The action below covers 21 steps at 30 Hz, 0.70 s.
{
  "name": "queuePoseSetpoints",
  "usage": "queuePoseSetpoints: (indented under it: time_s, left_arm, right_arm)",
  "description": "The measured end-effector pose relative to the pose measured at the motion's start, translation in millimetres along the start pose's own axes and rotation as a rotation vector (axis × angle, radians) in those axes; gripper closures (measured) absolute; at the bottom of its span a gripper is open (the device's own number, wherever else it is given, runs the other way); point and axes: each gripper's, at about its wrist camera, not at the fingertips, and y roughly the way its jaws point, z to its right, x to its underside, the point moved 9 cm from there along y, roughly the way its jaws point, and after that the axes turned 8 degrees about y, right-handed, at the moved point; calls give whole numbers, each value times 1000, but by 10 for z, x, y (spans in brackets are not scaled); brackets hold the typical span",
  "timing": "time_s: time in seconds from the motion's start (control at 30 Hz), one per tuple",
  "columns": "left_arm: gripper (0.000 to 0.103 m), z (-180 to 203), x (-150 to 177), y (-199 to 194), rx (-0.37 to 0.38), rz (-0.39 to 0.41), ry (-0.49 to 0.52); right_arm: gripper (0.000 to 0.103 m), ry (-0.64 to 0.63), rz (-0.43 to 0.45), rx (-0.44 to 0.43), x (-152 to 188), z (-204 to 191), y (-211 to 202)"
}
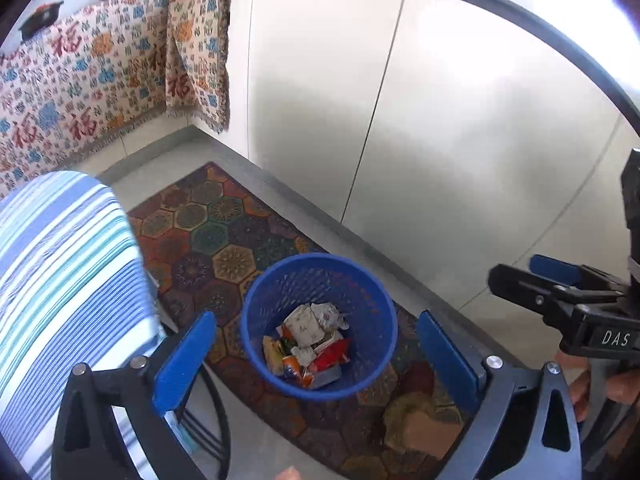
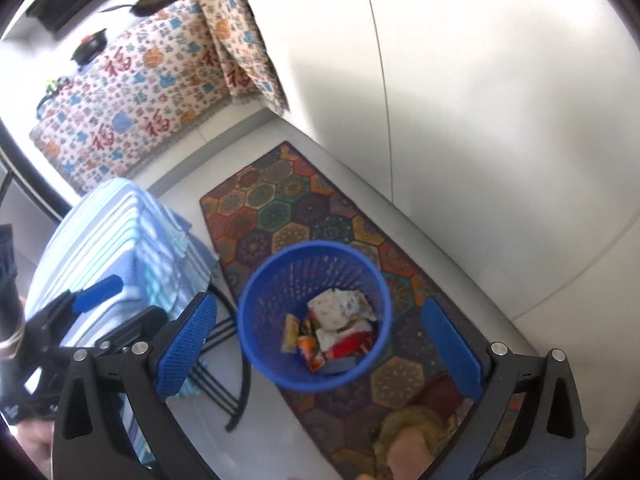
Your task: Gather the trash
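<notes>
Left gripper (image 1: 316,356) spread wide, empty. Right gripper (image 2: 320,344) likewise spread, empty. Both above blue basket (image 1: 256,344) on patterned rug (image 1: 224,224); wrappers (image 1: 310,340) inside. Step: release. Keep jaws over rim, confirm nothing clinging to pads before withdrawing.

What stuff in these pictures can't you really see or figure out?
- Trash at the bottom of the blue basket: both views, upper wrappers cover it.
- Print on the wrappers: too small and blurred in both views.
- Tan lump on the rug: right wrist view, blurred and cut off by the bottom edge.
- What's under the striped cloth: both views, the cloth covers it.
- Right tongs: left wrist view, partly cut off by the right edge.
</notes>
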Motion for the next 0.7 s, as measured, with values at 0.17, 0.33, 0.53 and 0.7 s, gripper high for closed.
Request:
queuePoseSetpoints:
  time_s: [0.17, 0.33, 0.53, 0.7]
  left_arm:
    - [0, 141, 164, -265, -56, 0, 39]
    - [0, 285, 233, -505, -99, 27, 74]
    - [0, 336, 246, -651, -132, 7, 66]
    - [0, 319, 254, -766, -146, -1, 41]
  right_arm:
    - [0, -3, 19, 137, 271, 215, -326]
    - [0, 25, 35, 167, 369, 238, -559]
    - [0, 13, 52, 148, 451, 157, -700]
    - [0, -22, 41, 142, 556, 73, -766]
